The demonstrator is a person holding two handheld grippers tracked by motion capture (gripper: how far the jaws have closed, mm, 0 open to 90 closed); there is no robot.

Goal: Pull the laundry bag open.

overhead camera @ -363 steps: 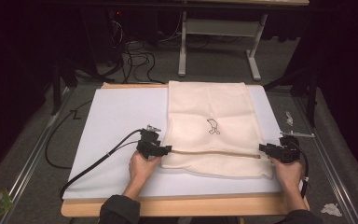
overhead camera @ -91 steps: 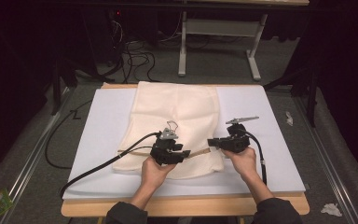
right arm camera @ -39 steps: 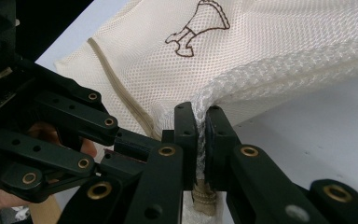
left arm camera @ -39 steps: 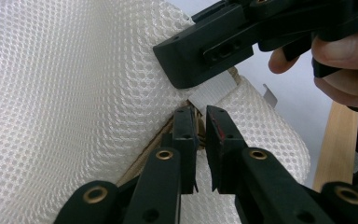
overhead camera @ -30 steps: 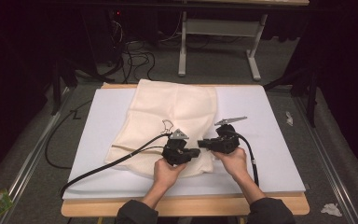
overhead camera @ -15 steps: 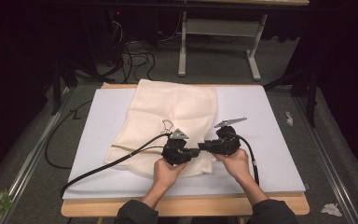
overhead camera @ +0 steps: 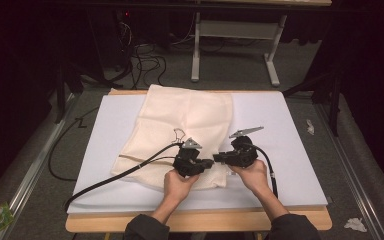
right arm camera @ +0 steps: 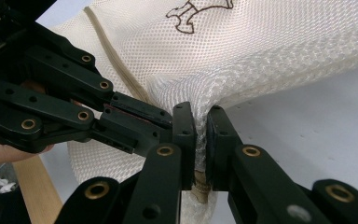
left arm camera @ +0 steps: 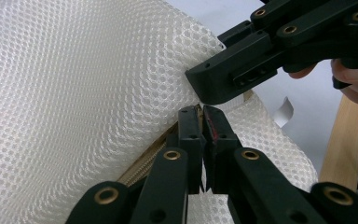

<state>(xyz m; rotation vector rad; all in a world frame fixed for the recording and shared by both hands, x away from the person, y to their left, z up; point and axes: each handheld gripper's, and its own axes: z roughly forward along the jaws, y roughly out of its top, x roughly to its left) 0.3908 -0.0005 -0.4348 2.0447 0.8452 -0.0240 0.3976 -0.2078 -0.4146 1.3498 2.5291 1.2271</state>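
At lower centre of the high view, our left tool and right tool meet tip to tip, both clamped on the cream mesh laundry bag on the white counter.

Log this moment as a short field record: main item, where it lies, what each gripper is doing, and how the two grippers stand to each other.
Item: cream mesh laundry bag with a zipper and a small brown printed figure
Surface: white board on a wooden table
Left gripper: jaws shut on the mesh bag at the zipper line
Right gripper: jaws shut on a bunched fold of the mesh bag's edge
Relation: tips nearly meeting over the bag's near edge
Hands: left hand and right hand each hold a gripper
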